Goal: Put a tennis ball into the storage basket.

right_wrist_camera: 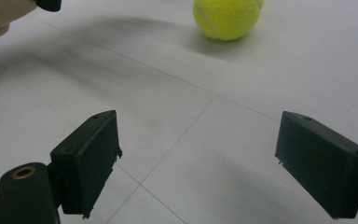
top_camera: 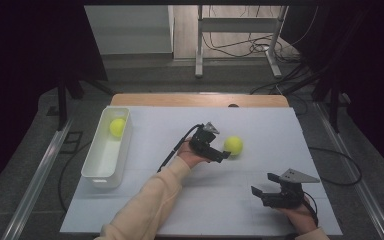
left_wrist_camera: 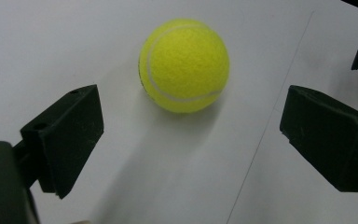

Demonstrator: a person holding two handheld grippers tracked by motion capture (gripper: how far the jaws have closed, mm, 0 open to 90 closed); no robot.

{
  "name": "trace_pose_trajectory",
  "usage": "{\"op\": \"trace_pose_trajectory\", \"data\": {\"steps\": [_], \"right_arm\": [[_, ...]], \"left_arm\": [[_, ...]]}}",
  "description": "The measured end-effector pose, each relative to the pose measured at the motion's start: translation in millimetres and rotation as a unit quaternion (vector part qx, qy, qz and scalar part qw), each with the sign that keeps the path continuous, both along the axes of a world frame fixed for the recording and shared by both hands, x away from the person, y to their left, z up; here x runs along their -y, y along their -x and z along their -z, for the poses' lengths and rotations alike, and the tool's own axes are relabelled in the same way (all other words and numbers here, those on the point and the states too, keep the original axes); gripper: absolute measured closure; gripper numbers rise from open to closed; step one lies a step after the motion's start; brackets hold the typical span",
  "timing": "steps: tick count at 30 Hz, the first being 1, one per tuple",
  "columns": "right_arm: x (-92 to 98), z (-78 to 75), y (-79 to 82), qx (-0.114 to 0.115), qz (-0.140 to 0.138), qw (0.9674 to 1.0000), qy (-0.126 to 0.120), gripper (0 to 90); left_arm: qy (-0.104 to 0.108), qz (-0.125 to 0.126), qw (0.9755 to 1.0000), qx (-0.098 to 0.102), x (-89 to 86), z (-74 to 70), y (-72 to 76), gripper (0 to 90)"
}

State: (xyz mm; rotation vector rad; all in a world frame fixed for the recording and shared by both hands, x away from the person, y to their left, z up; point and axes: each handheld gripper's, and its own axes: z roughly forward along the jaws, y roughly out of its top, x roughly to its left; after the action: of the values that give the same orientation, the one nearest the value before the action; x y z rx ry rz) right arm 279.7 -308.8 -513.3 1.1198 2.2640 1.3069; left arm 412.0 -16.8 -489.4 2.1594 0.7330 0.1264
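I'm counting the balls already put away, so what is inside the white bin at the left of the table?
Inside the white bin lies one yellow tennis ball, at its far end. The rest of its floor looks bare, though the near wall hides a strip at the bottom.

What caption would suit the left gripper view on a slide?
Open left gripper lined up on a yellow tennis ball lying on the white table, not yet touching it.

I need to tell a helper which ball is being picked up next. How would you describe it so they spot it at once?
Start at the white table and find the left claw near its middle. Just ahead of its open jaws lies a yellow tennis ball, bare on the surface. The other ball sits inside the white bin at the left edge.
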Motion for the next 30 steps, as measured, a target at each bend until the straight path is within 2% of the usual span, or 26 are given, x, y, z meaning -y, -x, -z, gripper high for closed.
{"op": "trace_pose_trajectory", "data": {"steps": [7,13,19,23,30], "right_arm": [[0.3,0.0,0.1,0.000,-0.001,1.0000,0.000,14.1],[0.6,0.1,0.0,0.000,-0.001,1.0000,0.001,14.1],[0.3,0.5,-0.1,-0.002,-0.002,1.0000,0.002,14.1],[0.1,0.6,0.0,-0.002,-0.002,1.0000,0.002,14.1],[0.3,0.5,0.0,-0.002,-0.002,1.0000,0.002,14.1]], "left_arm": [[-0.001,0.001,1.0000,-0.006,8.0,3.3,-3.9,6.8],[-0.010,0.003,0.9999,-0.010,16.2,7.7,-8.3,6.6],[-0.006,-0.001,0.9999,-0.013,20.3,11.8,-11.3,6.3],[-0.015,0.002,0.9998,-0.013,24.4,13.2,-14.9,6.2],[-0.017,-0.002,0.9997,-0.016,32.7,16.9,-22.5,6.1]]}}
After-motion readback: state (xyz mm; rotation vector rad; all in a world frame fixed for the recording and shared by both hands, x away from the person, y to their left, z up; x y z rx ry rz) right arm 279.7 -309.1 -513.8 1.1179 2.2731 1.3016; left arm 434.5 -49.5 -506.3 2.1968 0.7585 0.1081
